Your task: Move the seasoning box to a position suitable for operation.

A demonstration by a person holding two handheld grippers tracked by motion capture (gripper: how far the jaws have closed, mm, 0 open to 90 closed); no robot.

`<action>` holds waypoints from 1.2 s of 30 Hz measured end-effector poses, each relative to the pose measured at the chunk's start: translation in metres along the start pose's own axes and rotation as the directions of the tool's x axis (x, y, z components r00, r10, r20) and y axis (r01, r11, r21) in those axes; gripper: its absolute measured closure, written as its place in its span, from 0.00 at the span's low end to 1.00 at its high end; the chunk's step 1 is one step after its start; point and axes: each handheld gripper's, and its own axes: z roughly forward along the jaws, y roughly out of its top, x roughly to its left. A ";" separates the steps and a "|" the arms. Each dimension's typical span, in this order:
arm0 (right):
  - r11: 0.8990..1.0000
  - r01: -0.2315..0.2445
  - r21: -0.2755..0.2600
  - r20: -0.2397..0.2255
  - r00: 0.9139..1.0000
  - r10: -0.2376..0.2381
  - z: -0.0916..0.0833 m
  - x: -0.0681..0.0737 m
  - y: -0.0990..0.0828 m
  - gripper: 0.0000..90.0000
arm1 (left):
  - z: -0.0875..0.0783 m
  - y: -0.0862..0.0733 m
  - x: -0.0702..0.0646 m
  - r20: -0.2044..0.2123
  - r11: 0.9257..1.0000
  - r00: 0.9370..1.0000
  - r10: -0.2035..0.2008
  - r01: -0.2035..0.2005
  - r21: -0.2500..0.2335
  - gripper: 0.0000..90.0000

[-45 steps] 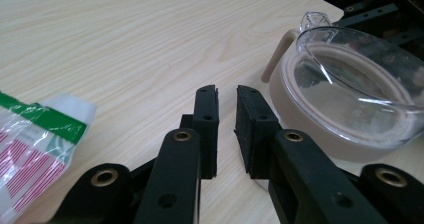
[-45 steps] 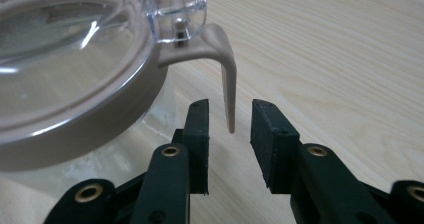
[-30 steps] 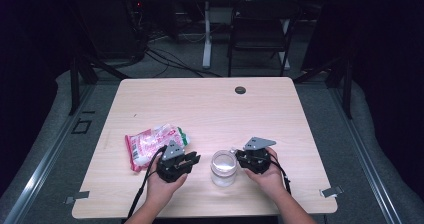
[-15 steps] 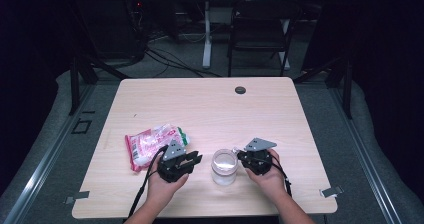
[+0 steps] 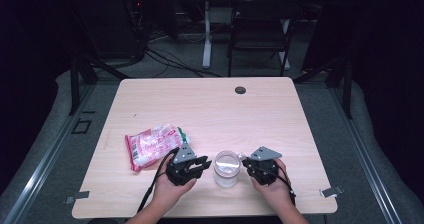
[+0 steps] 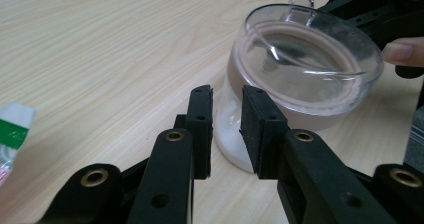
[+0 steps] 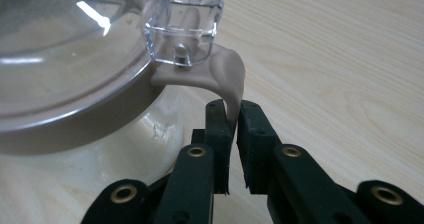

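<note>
High view, jar: clear glass jar [image 5: 226, 168] with a clear lid and a tan rubber ring, stood near the front edge of the table, between the two grippers.
High view, left gripper [image 5: 202, 163]: sat just beside the jar on its left, pointed at it.
High view, right gripper [image 5: 246, 160]: sat at the jar's right side, up by the lid.
High view, table: pale wooden table [image 5: 210, 109], flat and smooth, with a small black round plug [image 5: 240, 90] near the far edge.
High view, bag: pink, white and green plastic snack bag [image 5: 152, 145], lay flat to the left of the jar, apart from it.
High view, room: dark, with a grey carpet floor [image 5: 380, 149], a black chair [image 5: 260, 29] and loose cables behind the table.
Left gripper view, fingers: left gripper [image 6: 226, 106] open by a small gap, held nothing, jar [image 6: 300, 84] just past the tips.
Left gripper view, risk: jar not held down, so could tip or slide toward the front edge if pulled.
Right gripper view, fingers: right gripper [image 7: 231, 109] pinched the soft tan tab [image 7: 225, 74] of the rubber ring, jaws just let out a little with the tab between them.
Right gripper view, risk: thin bendy tab could slip out of the loose pinch, or stretch and snap back; lid could pop up fast and fall.
</note>
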 end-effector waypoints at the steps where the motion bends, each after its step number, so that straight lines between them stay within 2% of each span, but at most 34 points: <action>1: 1.000 0.003 0.003 0.001 1.000 -0.003 -0.001 0.001 -0.001 0.93 | 0.000 0.000 -0.002 0.005 1.000 1.000 0.003 -0.003 0.004 0.83; 4: 1.000 0.012 0.018 -0.006 1.000 -0.012 -0.008 0.005 -0.003 0.90 | 0.001 -0.003 -0.005 -0.003 1.000 1.000 0.015 -0.015 0.025 0.83; 5: 1.000 0.009 0.023 -0.029 1.000 -0.008 -0.010 0.006 -0.004 0.89 | 0.000 -0.004 -0.006 -0.006 0.999 1.000 0.013 -0.013 0.035 0.84; 8: 1.000 0.017 0.024 -0.062 0.998 -0.016 -0.017 0.008 -0.004 0.84 | -0.001 -0.010 -0.008 -0.008 0.998 1.000 0.015 -0.015 0.069 0.84; 14: 0.999 0.051 0.016 -0.139 0.989 -0.049 -0.021 0.008 -0.004 0.78 | -0.008 -0.015 -0.012 0.024 0.998 1.000 0.001 -0.002 0.064 0.84; 16: 0.999 0.047 0.011 -0.159 0.986 -0.044 -0.022 0.009 -0.004 0.77 | -0.009 -0.014 -0.014 0.012 0.998 1.000 0.016 -0.017 0.064 0.85; 20: 0.998 0.055 0.008 -0.150 0.987 -0.053 -0.021 0.012 -0.002 0.78 | -0.008 -0.016 -0.011 0.025 0.998 1.000 -0.008 0.006 0.057 0.85; 26: 1.000 0.031 0.002 -0.143 0.989 -0.030 -0.019 0.013 -0.001 0.80 | -0.007 -0.017 -0.008 0.006 0.998 1.000 -0.014 0.013 0.053 0.85; 30: 0.999 0.029 -0.014 -0.130 0.991 -0.030 -0.015 0.018 0.001 0.80 | -0.009 -0.019 -0.003 -0.002 0.998 0.999 -0.048 0.048 0.045 0.85; 33: 0.999 0.034 -0.001 -0.145 0.989 -0.034 -0.013 0.017 0.002 0.74 | -0.010 -0.020 0.000 -0.011 0.998 0.999 -0.047 0.047 0.043 0.83; 35: 1.000 0.018 0.019 -0.150 0.989 -0.015 -0.014 0.015 0.004 0.67 | -0.011 -0.019 0.000 -0.011 0.998 0.999 -0.050 0.051 0.046 0.82; 36: 1.000 0.008 0.020 -0.155 0.988 -0.005 -0.016 0.015 0.005 0.67 | -0.011 -0.019 0.001 -0.015 0.998 0.999 -0.050 0.050 0.042 0.82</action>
